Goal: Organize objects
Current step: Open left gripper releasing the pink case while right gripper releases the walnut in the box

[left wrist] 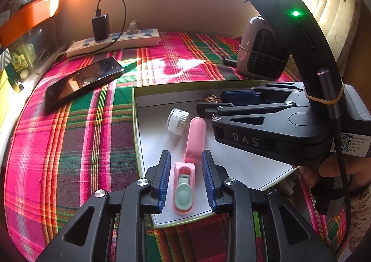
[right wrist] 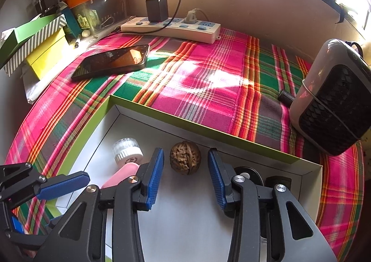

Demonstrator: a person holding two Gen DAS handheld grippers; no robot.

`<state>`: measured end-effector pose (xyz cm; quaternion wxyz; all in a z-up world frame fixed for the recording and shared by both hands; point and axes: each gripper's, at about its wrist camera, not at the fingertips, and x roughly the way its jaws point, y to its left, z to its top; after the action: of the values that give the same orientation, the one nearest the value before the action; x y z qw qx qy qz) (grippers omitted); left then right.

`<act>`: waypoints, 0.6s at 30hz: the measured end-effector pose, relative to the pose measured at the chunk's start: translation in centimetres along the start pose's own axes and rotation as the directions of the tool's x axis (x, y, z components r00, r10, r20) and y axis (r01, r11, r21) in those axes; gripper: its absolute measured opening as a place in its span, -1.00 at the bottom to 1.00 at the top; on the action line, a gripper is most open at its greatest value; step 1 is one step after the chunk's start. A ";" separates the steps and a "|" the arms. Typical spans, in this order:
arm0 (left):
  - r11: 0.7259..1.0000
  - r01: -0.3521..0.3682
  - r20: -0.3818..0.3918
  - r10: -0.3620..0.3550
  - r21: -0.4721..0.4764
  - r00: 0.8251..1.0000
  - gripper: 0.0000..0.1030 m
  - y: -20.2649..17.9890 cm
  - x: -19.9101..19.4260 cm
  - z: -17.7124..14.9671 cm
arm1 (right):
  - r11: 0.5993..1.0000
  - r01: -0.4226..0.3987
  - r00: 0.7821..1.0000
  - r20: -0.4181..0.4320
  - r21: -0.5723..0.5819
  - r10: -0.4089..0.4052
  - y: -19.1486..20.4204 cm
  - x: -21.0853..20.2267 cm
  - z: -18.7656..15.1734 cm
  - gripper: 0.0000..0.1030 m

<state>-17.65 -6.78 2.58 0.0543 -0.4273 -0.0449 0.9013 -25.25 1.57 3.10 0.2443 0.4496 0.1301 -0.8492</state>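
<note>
1. Sunlit desk (right wrist: 197,71) by a window, covered w/ a pink-green plaid cloth; power strip (right wrist: 171,26) w/ a black charger at the back, phone (right wrist: 111,62) lying flat on the cloth, small heater (right wrist: 334,99) on the right side.
2. Shallow green-edged box (right wrist: 208,133) w/ white floor sits at the near edge; both tools are over it.
3. Left hand-held gripper (left wrist: 185,178): jaws parted, pads either side of a pink clip-like item (left wrist: 183,189) but not pressing on it. It lies on the box floor; looks released.
4. Right hand-held gripper (right wrist: 185,176): jaws parted too, a walnut (right wrist: 185,161) resting on the box floor just ahead, btwn the pads, touching neither.
5. Also in the box: a white ribbed cap (left wrist: 178,121) & a pink tube (left wrist: 196,140), lying just beside each other, plus a dark round thing behind the right jaw, too hidden to name.
6. Progress, my guess: mostly done. Small items are already collected in the box, both tools empty.
7. Left to do, prob.: the phone is still out on the cloth; unclear if it belongs in the box. Otherwise just backing off w/o nudging the walnut, which could roll.
</note>
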 end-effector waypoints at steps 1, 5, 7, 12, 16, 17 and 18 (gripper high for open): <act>1.000 -0.001 0.001 0.001 0.001 1.000 -0.44 0.0 -0.1 0.0 | 1.000 0.001 1.000 0.003 0.000 -0.001 0.0 -0.1 0.0 -0.20; 1.000 -0.004 0.004 0.004 0.004 1.000 -0.43 0.0 -0.3 -0.2 | 1.000 0.000 1.000 0.018 0.003 0.000 0.1 -0.6 -0.2 -0.19; 1.000 0.000 0.005 0.000 0.005 1.000 -0.40 -0.1 -0.5 -0.2 | 1.000 0.004 1.000 0.025 0.011 -0.005 0.0 -0.9 -0.2 -0.19; 1.000 -0.008 0.018 0.007 0.003 1.000 -0.37 0.0 -1.0 -0.4 | 1.000 0.010 0.999 0.039 0.020 -0.011 0.0 -1.5 -0.5 -0.19; 1.000 -0.015 0.025 0.015 0.004 1.000 -0.34 0.0 -1.6 -0.5 | 0.999 0.008 0.998 0.054 0.031 -0.010 0.0 -2.3 -0.8 -0.19; 1.000 -0.017 0.027 0.017 0.002 0.999 -0.33 0.1 -1.7 -0.6 | 0.999 0.006 0.998 0.058 0.034 -0.008 0.0 -2.5 -0.9 -0.19; 1.000 -0.017 0.029 0.017 0.000 0.999 -0.33 0.1 -1.8 -0.6 | 0.999 0.004 0.998 0.061 0.039 -0.007 0.0 -2.6 -1.0 -0.19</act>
<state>-16.02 -7.08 3.58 0.0459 -0.4144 -0.0420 0.9079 -23.32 2.78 4.74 0.2372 0.4276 0.1073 -0.8657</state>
